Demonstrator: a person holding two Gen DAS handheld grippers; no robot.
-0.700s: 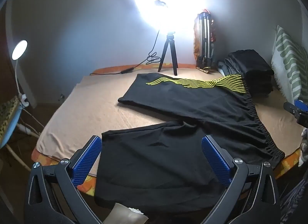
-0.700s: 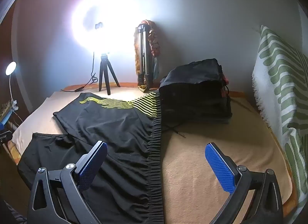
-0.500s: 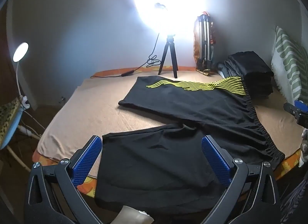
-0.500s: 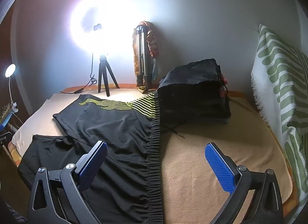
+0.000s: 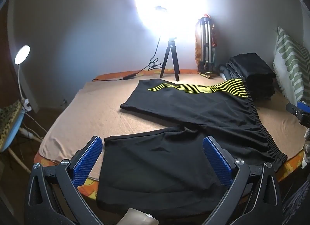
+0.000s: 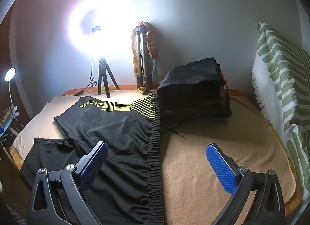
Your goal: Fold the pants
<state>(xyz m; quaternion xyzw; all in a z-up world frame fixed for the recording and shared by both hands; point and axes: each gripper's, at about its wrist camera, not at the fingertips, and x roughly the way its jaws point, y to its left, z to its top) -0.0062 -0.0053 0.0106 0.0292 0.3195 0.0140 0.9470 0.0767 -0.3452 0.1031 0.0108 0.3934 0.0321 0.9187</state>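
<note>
Black pants [image 5: 193,112] with yellow stripes lie spread flat on the tan bed cover [image 5: 93,109], legs apart, waistband to the right. They also show in the right wrist view [image 6: 116,134]. My left gripper [image 5: 153,157] is open and empty, hovering over the near leg at its hem end. My right gripper [image 6: 157,164] is open and empty, hovering over the elastic waistband [image 6: 155,147] near the bed's front edge. The right gripper's tip shows at the right edge of the left wrist view [image 5: 298,110].
A ring light on a small tripod [image 5: 170,62] and a folded tripod [image 5: 205,47] stand at the back wall. A stack of dark folded clothes [image 6: 195,93] sits beside the waistband. A green-white blanket [image 6: 281,93] is at right, a desk lamp [image 5: 22,54] at left.
Both grippers have drifted slightly, so the pants sit a little lower in both views. The pants have not moved and both grippers stay open.
</note>
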